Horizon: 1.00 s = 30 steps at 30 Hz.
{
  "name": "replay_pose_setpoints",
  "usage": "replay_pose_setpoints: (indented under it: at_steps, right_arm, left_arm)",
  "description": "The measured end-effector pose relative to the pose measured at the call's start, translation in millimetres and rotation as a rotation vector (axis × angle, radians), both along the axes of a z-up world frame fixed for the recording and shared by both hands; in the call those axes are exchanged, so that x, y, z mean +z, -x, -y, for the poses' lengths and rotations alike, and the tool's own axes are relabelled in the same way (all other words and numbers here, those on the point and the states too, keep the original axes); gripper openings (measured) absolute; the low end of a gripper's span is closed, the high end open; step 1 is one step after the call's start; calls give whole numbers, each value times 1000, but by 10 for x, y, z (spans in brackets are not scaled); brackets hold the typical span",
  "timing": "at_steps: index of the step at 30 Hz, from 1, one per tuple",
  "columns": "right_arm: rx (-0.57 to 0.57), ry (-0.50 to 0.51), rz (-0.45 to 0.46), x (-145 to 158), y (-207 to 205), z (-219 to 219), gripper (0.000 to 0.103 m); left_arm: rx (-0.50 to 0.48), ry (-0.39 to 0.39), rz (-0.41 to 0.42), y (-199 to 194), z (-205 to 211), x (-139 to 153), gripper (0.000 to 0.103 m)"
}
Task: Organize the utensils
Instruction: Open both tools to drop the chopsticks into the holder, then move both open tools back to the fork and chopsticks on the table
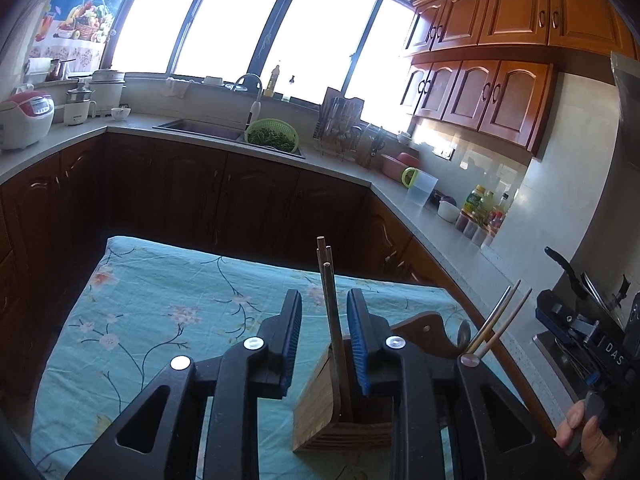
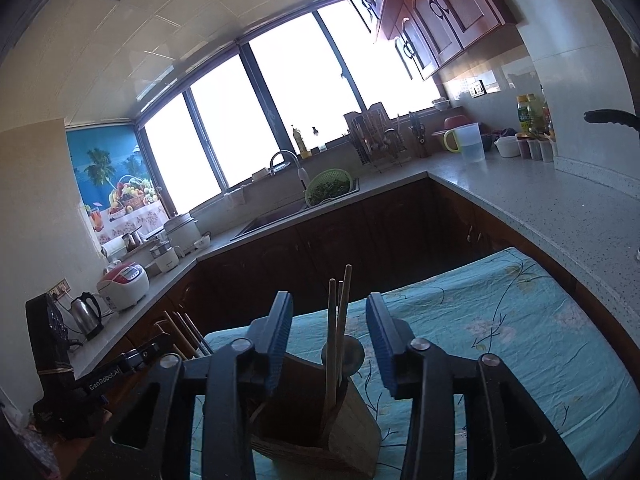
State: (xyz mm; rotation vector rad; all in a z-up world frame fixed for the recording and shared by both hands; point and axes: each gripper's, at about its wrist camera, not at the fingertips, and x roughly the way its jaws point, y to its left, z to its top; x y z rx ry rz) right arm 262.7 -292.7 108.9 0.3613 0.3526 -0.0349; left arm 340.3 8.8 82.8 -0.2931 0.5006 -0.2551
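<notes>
Both black grippers with blue pads stood spread wide, holding nothing: the left gripper (image 1: 324, 342) hovered over a slatted wooden utensil holder (image 1: 320, 412), dark chopsticks (image 1: 330, 308) rising between its fingers, and the right gripper (image 2: 330, 344) hung above the same holder (image 2: 352, 428), where two pale wooden chopsticks (image 2: 336, 328) and a metal spoon (image 2: 352, 354) stood upright. It sat on a turquoise floral tablecloth (image 1: 160, 300).
</notes>
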Motion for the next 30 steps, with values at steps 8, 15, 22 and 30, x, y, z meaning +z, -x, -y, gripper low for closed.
replay_pose_setpoints:
  at_steps: [8, 15, 22, 30]
  right_arm:
    - [-11, -25, 92, 166, 511, 7, 96]
    - [6, -48, 40, -55, 1020, -82, 100]
    - [0, -84, -55, -379, 1474, -114, 100]
    - [-18, -100, -134, -687, 1910, -100, 100]
  left_arm:
    - [64, 21, -2, 534, -200, -31, 75]
    - [65, 27, -66, 1192, -315, -223, 79]
    - [49, 9, -137, 1703, -359, -361, 79]
    - [8, 10, -229, 1948, -313, -513, 79]
